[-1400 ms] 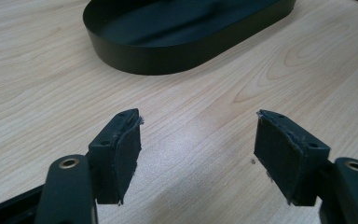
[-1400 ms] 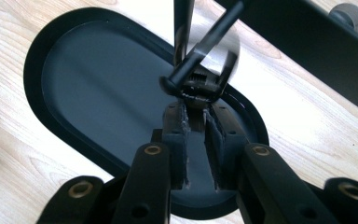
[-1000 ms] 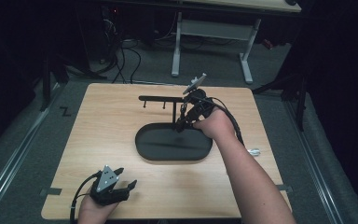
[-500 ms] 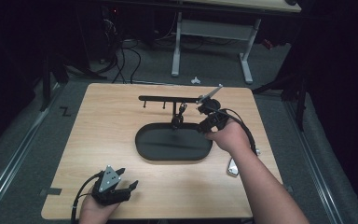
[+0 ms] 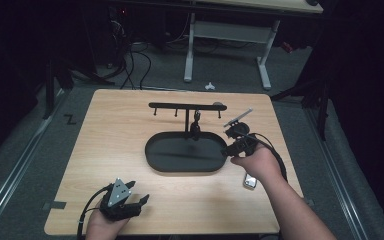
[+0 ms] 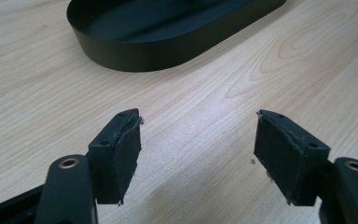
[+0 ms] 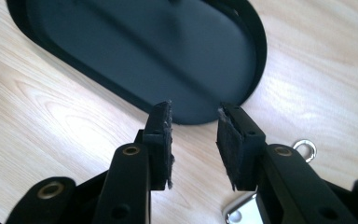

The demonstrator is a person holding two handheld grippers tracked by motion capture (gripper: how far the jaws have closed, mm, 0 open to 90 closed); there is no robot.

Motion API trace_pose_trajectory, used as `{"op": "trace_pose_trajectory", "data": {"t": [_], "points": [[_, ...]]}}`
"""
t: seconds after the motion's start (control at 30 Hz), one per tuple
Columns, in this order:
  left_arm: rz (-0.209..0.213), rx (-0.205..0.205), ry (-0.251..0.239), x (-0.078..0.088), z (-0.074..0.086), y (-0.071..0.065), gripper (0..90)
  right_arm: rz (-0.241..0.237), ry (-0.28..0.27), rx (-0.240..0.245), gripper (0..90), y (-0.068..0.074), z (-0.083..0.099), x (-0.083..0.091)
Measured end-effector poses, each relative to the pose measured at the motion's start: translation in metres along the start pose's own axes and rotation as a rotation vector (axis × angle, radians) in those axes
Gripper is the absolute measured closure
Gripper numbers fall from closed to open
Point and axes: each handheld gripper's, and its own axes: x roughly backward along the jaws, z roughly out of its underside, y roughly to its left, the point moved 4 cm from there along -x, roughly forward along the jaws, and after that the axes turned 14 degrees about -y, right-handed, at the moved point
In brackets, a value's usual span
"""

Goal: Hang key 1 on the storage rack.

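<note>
Black tray (image 5: 180, 167), bare wood around.

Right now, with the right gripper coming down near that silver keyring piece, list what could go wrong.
1. The silver keyring piece lies flat on the table, partly under the right gripper; its jaws, just opening with nothing between them, may slide it rather than catch it.
2. The black oval tray sits close by; a jaw may knock its rim.
3. The rack already carries a small hanging item, which a careless reach could dislodge.
</note>
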Motion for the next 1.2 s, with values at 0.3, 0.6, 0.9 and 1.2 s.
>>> {"op": "trace_pose_trajectory", "data": {"t": [0.3,0.6,0.9,1.2], "points": [[0.017,0.001,0.002,-0.006,-0.001,-0.003,31.8,0.020,-0.028,-0.035,60.3,-0.014,0.049,-0.008],[0.033,-0.016,0.000,-0.013,-0.005,-0.006,31.8,0.076,-0.050,-0.099,60.3,-0.041,0.081,-0.012],[0.038,-0.039,0.011,-0.016,-0.006,-0.009,31.8,0.107,-0.047,-0.226,55.8,-0.071,0.094,-0.035],[0.024,-0.026,0.005,-0.011,-0.004,-0.005,31.9,0.120,-0.017,-0.243,73.9,-0.081,0.104,-0.049]]}}
